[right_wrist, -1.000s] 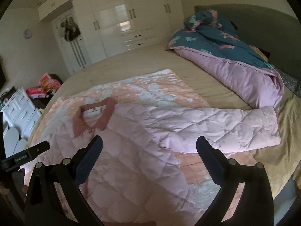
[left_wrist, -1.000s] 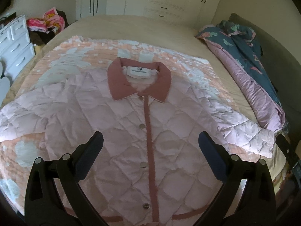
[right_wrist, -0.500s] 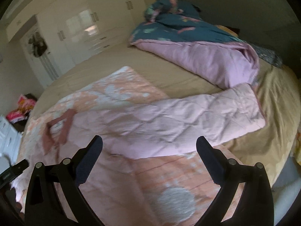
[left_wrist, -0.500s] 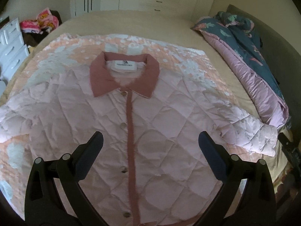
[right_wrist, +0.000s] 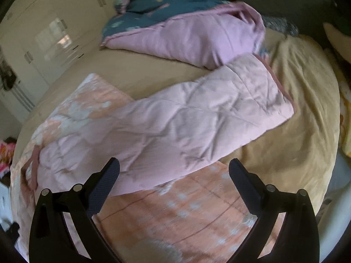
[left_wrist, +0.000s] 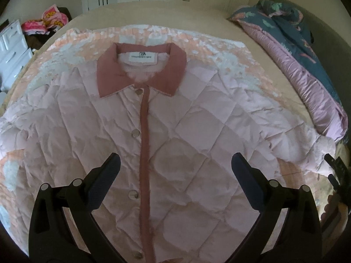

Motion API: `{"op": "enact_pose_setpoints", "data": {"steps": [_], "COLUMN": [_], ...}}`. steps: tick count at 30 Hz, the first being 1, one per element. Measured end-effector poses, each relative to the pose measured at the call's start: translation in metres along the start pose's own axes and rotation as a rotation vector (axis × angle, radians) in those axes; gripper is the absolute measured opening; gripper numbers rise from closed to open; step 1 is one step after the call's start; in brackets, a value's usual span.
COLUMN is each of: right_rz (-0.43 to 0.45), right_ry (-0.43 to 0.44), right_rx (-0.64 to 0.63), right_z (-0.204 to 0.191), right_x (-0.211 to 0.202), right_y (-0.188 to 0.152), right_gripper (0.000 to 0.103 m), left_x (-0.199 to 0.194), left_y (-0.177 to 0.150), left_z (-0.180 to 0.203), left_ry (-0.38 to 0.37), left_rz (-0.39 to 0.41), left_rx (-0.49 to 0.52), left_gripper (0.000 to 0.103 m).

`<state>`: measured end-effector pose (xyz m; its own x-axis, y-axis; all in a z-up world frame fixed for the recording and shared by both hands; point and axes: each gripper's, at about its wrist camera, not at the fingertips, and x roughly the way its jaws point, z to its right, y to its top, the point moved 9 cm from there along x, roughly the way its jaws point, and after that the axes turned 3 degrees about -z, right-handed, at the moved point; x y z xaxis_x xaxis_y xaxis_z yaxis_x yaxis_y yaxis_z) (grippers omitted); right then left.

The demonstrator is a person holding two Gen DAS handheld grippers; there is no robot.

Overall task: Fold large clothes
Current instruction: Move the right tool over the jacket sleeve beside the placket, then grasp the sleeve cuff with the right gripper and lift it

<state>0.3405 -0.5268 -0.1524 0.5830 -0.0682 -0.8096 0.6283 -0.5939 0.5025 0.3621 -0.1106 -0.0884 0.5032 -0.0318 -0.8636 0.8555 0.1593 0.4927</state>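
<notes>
Left wrist: above jacket [left_wrist: 175,144] front. Right wrist: near its sleeve [right_wrist: 197,118]. Shared: sleeve.

This is a bedroom in a home. A wide bed [left_wrist: 197,13] with a tan sheet fills most of both views, and a rumpled duvet [right_wrist: 188,32], teal with a floral print on one side and lilac on the other, is heaped along its far side against a dark padded headboard [left_wrist: 324,35]. A peach patterned blanket [right_wrist: 175,214] is spread flat on the sheet. Along the far wall stands a run of cream built-in wardrobes [right_wrist: 54,37] with handles and small drawers. Beside the bed is a white chest of drawers [left_wrist: 13,50], and next to it a pile of bright pink clothes [left_wrist: 47,19] lies on a dark piece of furniture
</notes>
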Motion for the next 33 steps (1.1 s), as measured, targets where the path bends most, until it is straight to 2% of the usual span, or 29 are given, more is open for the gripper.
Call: {"op": "enact_pose_setpoints", "data": {"steps": [12, 18, 22, 27, 28, 29, 32, 33], "right_rz": [-0.058, -0.077, -0.06, -0.04, -0.027, -0.016, 0.017, 0.028], "right_ry": [-0.012, -0.006, 0.075, 0.084, 0.085, 0.078, 0.104, 0.115], "right_rx": [0.196, 0.3, 0.41, 0.429, 0.435, 0.434, 0.417, 0.407], "right_z": [0.044, 0.063, 0.08, 0.088, 0.089, 0.089, 0.09, 0.087], "right_x": [0.049, 0.071, 0.09, 0.099, 0.098, 0.097, 0.086, 0.082], "right_y": [0.022, 0.028, 0.038, 0.052, 0.055, 0.057, 0.06, 0.062], "right_gripper": [0.099, 0.099, 0.099, 0.098, 0.09, 0.069, 0.036, 0.032], "left_x": [0.025, 0.036, 0.04, 0.037, 0.036, 0.036, 0.034, 0.033], "left_y": [0.0, 0.01, 0.017, 0.022, 0.022, 0.023, 0.024, 0.024], "left_z": [0.002, -0.004, -0.009, -0.017, -0.019, -0.02, -0.023, -0.025], "left_ry": [0.021, 0.044, 0.05, 0.05, 0.053, 0.051, 0.048, 0.046], "left_rz": [-0.03, -0.04, -0.04, -0.034, -0.031, -0.031, -0.031, -0.031], "left_rx": [0.018, 0.029, 0.031, 0.028, 0.025, 0.023, 0.022, 0.02], "left_gripper": [0.094, 0.094, 0.094, 0.094, 0.094, 0.094, 0.094, 0.094]}}
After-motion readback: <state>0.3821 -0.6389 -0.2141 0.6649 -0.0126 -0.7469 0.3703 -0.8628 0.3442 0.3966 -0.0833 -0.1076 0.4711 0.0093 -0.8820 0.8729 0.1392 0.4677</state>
